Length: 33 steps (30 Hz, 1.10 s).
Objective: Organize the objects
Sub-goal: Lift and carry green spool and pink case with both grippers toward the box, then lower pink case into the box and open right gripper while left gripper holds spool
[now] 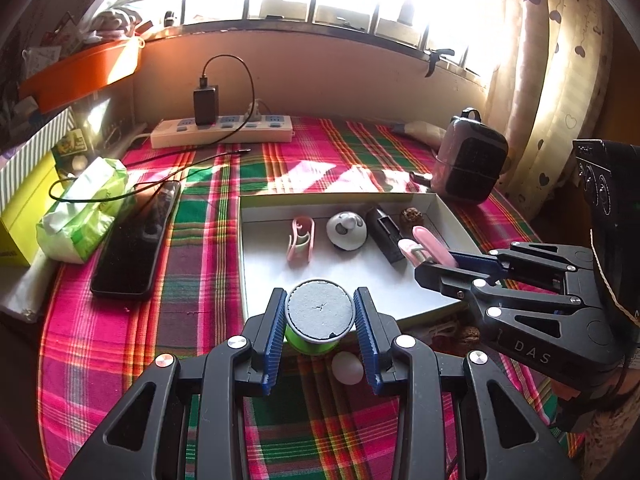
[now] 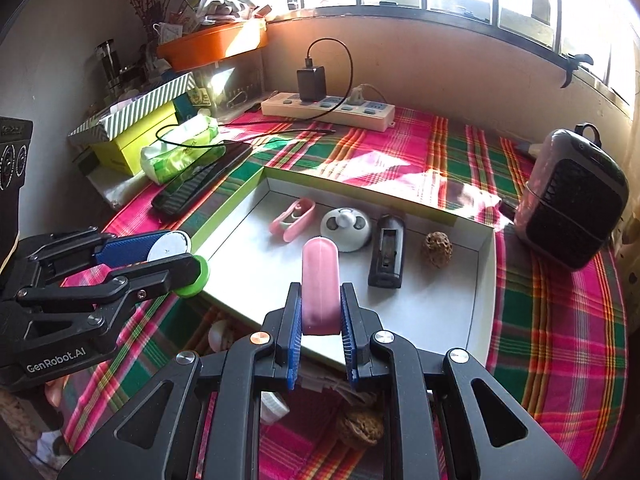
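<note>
My left gripper [image 1: 320, 312] is shut on a green thread spool [image 1: 320, 314] with a grey-white top, held at the near edge of the white tray [image 1: 276, 276]. It also shows in the right wrist view [image 2: 176, 254]. My right gripper [image 2: 320, 312] is shut on a pink oblong case [image 2: 320, 284] over the tray's near side [image 2: 440, 312]. In the tray lie a pink clip [image 2: 292, 218], a white round gadget [image 2: 346, 228], a black stapler-like item [image 2: 388, 252] and a walnut [image 2: 438, 248].
A phone [image 1: 136, 240], tissue pack [image 1: 86, 208], power strip [image 1: 222, 130] and yellow boxes [image 2: 132, 140] lie left and behind. A small dark heater [image 2: 572, 208] stands right. Another walnut [image 2: 358, 426] and a white ball [image 1: 347, 366] lie on the plaid cloth near me.
</note>
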Motion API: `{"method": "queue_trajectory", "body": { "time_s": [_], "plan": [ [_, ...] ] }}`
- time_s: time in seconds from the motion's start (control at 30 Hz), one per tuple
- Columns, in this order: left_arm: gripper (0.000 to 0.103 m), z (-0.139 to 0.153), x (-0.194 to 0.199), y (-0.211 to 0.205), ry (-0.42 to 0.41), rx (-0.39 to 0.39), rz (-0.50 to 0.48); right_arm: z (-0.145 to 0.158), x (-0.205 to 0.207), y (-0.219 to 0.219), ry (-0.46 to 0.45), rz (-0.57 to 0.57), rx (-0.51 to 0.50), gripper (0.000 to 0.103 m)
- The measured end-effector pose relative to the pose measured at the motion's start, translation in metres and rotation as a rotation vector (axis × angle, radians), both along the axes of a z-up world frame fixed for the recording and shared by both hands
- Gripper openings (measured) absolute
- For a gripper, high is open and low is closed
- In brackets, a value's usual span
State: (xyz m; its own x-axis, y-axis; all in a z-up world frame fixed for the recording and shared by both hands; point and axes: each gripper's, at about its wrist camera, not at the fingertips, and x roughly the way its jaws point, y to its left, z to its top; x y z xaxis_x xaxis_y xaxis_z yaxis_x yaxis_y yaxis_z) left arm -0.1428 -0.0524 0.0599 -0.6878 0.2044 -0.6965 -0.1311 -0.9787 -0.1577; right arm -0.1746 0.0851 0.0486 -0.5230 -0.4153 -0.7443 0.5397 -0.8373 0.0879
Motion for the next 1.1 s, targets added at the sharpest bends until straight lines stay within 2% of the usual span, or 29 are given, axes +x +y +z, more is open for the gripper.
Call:
{"method": "queue_trajectory", "body": {
  "time_s": [0.47, 1.1],
  "plan": [
    [0.032, -0.015, -0.033, -0.01, -0.041, 0.005, 0.01, -0.022, -0.039, -0.027, -0.061, 0.059, 0.053, 0.019],
    [0.032, -0.037, -0.049, 0.0, -0.085, -0.037, -0.017, -0.04, -0.056, -0.044, -0.095, 0.103, 0.117, 0.019]
  ]
}}
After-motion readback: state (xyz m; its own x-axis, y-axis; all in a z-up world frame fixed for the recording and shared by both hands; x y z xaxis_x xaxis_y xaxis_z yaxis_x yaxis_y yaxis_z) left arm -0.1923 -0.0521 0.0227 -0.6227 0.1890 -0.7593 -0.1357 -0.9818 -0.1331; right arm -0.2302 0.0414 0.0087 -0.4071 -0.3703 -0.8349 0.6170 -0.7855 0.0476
